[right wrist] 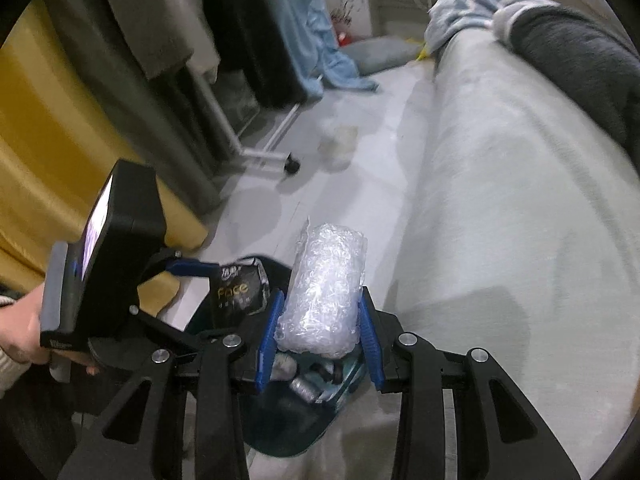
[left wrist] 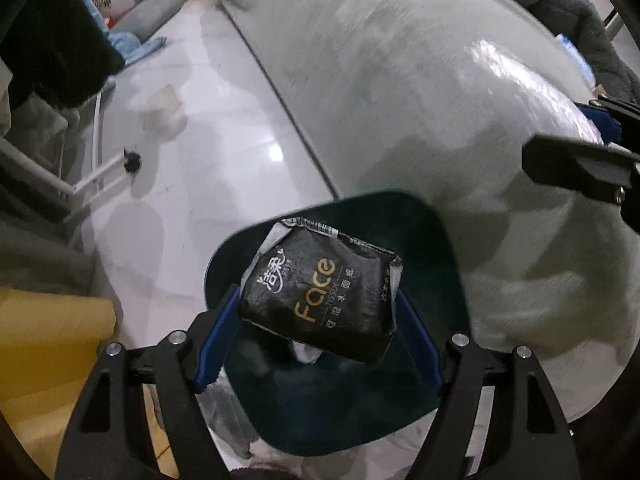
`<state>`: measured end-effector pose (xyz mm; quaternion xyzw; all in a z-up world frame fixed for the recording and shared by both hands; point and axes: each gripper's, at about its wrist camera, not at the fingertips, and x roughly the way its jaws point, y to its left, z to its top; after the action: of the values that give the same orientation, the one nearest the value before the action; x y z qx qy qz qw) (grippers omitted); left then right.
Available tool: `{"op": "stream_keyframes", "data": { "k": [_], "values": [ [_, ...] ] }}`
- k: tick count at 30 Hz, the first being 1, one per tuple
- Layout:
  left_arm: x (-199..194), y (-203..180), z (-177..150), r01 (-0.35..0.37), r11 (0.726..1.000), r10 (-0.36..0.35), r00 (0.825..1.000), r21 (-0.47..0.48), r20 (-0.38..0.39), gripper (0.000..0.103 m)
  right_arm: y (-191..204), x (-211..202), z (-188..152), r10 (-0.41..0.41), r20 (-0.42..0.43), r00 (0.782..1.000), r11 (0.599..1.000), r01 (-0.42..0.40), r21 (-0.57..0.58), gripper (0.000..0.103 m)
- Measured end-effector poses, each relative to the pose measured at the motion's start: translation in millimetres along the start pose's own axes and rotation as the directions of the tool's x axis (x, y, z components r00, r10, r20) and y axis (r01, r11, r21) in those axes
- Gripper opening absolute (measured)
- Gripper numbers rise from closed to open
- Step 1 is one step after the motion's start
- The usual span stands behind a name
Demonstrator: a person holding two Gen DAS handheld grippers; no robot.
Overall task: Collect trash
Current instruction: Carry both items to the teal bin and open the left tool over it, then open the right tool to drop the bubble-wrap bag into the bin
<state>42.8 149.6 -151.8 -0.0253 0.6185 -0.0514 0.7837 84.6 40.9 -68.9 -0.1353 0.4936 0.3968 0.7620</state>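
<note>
Your left gripper (left wrist: pixel 320 316) has its blue-padded jaws clamped on one black plastic tissue packet printed "Face" in gold (left wrist: pixel 322 292), holding it tilted just above the dark teal bin (left wrist: pixel 432 264). Your left hand (right wrist: pixel 18 328) wraps the black handle of that gripper at the left edge of the right wrist view, with the packet (right wrist: pixel 236 290) showing over the bin's near rim.

Your right gripper (right wrist: pixel 320 320) has its jaws closed on one roll of clear bubble wrap (right wrist: pixel 326 292), standing upright between the pads, directly above the same bin (right wrist: pixel 280 428). Inside the bin you can make out several crumpled silvery and white scraps; their count cannot be told.

Beyond the bin lies the glossy white tile floor (left wrist: pixel 208 128), with one pale, blurred crumpled item (right wrist: pixel 338 146) lying on it, well apart from the bin. One grey fabric sofa (right wrist: pixel 500 184) runs along the right. One yellow cloth (right wrist: pixel 48 152) hangs at the left.
</note>
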Motion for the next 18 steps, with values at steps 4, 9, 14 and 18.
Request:
{"op": "stream_keyframes", "data": {
  "k": [4,9,14,18],
  "values": [
    [11.1,10.0,-7.2,-0.006,1.000,0.005,0.998,-0.008,-0.060,0.078,8.5,18.5,-1.3,0.014,-0.062,0.998,1.000,-0.015,-0.011,0.038],
    [17.4,22.1,-13.7,0.001,1.000,-0.003,0.995,-0.016,-0.103,0.083,19.3,37.1,-2.7,0.024,-0.127,0.992,0.999,-0.028,-0.025,0.038],
    [11.7,30.0,-13.8,0.011,1.000,-0.013,0.996,-0.024,-0.085,0.091,25.6,51.4,-5.5,0.025,-0.175,0.984,0.999,-0.031,-0.031,0.038],
    [2.9,34.8,-14.4,0.010,0.999,-0.012,0.998,-0.036,-0.057,0.091,27.2,61.1,-4.7,0.022,-0.201,0.979,0.999,-0.028,-0.024,0.038]
  ]
}}
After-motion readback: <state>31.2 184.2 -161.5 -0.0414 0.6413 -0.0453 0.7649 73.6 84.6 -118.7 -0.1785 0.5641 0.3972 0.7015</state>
